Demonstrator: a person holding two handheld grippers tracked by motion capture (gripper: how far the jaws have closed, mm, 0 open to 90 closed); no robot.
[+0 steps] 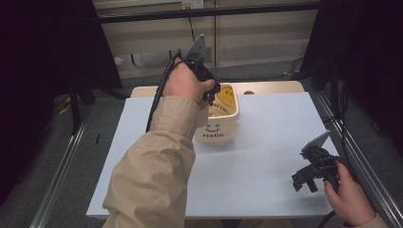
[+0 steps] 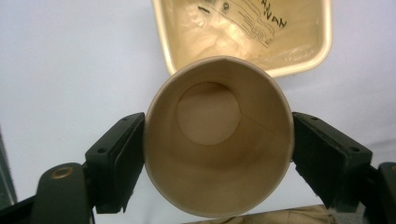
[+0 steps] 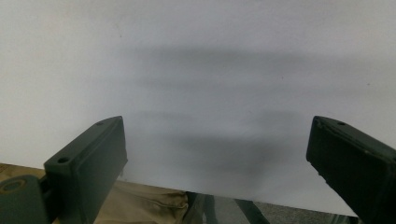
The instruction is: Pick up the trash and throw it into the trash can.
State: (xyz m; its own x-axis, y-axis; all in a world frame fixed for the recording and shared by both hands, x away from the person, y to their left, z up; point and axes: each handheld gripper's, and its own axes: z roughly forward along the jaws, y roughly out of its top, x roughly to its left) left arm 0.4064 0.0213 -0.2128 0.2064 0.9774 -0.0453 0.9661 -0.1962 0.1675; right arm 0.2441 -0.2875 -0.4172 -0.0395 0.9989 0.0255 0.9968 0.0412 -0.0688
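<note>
1. High view: the white table sheet (image 1: 266,156) covers most of the work surface; a bare wooden edge of the table (image 1: 275,87) shows at its far side.
2. The person's left arm, in a tan sleeve (image 1: 154,175), reaches forward from the bottom edge toward the middle of the sheet.
3. A cream square bin (image 1: 219,127) stands upright on the far half of the sheet. Its front wall carries a smile mark and the word "Hello". Seen from the left gripper view, the bin (image 2: 322,51) is open at the top and holds crumpled clear wrapping with black print.
4. The left gripper (image 1: 212,95) is held above the near-left rim of the bin, pointing downward. Its grey plate stands up behind the hand.
5. The right gripper (image 1: 304,180) sits low over the near-right corner of the sheet, well apart from the bin. In the right gripper view, the gripper (image 3: 217,154) has its jaws spread wide with nothing between them; bare sheet lies beyond.
6. A paper cup (image 2: 217,135), mouth toward the camera and empty inside, is clamped between the jaws of the left gripper (image 2: 217,154), one pad pressed on each side wall. The cup hangs in the air just before the bin's near rim. In the high view, a yellow face print (image 1: 225,96) shows at the gripper.
</note>
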